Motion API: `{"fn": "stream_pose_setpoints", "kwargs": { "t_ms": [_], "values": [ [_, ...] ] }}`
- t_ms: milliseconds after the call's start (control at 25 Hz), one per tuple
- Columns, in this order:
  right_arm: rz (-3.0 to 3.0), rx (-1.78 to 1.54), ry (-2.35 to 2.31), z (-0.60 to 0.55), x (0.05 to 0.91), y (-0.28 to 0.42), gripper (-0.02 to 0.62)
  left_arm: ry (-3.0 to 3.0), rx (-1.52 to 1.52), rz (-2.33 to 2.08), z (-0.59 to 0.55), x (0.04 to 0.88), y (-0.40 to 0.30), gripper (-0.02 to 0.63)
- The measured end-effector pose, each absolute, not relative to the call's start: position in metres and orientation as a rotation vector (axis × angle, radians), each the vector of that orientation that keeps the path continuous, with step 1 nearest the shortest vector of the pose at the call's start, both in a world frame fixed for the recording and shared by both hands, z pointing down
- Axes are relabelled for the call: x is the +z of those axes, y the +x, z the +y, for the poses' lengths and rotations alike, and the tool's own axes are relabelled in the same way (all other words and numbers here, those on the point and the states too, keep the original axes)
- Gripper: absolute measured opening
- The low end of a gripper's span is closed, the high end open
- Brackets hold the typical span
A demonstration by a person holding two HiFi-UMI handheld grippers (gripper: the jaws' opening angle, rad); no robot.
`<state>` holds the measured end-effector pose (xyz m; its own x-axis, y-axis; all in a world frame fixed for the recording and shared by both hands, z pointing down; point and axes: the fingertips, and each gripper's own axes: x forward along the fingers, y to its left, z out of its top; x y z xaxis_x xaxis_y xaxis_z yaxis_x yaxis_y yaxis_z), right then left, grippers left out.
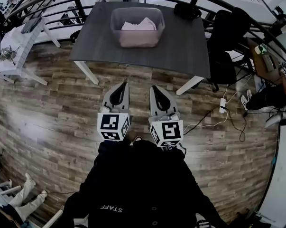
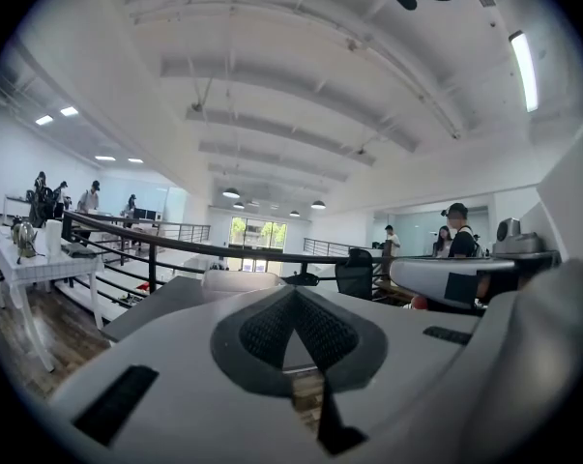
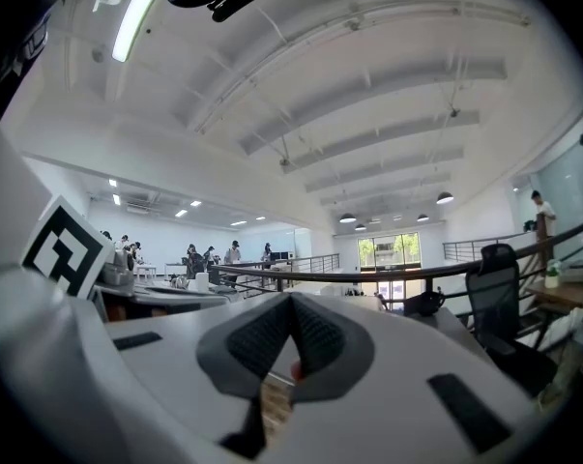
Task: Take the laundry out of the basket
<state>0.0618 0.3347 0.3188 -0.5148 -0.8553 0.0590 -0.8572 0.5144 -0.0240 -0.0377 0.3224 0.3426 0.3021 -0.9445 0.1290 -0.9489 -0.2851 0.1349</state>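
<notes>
A translucent laundry basket (image 1: 136, 27) stands on the far half of a dark table (image 1: 180, 51), with pale folded laundry (image 1: 140, 24) inside it. Both grippers are held side by side close to my body, over the wooden floor and short of the table's near edge. The left gripper (image 1: 124, 84) is shut with nothing in it, and so is the right gripper (image 1: 152, 87). In the left gripper view the closed jaw tips (image 2: 293, 294) point level at the basket (image 2: 239, 279) on the table (image 2: 165, 307). The right gripper view shows its closed tips (image 3: 291, 301) aimed the same way.
A black office chair (image 1: 228, 42) stands at the table's right end, and a dark object (image 1: 187, 10) lies on its far right corner. A curved black railing (image 1: 48, 4) runs behind. A power strip with cables (image 1: 222, 106) lies on the floor at right. A white table (image 1: 14, 51) stands at left.
</notes>
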Motion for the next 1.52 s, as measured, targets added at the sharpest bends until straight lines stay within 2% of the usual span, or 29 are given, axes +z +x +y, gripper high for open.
{"fn": "stream_pose_setpoints", "kwargs": {
  "t_ms": [480, 1520],
  "values": [
    [-2.673, 0.136, 1.488, 0.289, 0.356, 0.047, 0.014, 2.322, 0.047, -1.752, 0.281, 0.374, -0.058, -0.002],
    [-2.522, 0.171, 1.62, -0.002, 0.364, -0.022, 0.014, 2.379, 0.069, -1.575, -0.01, 0.381, -0.127, -0.002]
  ]
}}
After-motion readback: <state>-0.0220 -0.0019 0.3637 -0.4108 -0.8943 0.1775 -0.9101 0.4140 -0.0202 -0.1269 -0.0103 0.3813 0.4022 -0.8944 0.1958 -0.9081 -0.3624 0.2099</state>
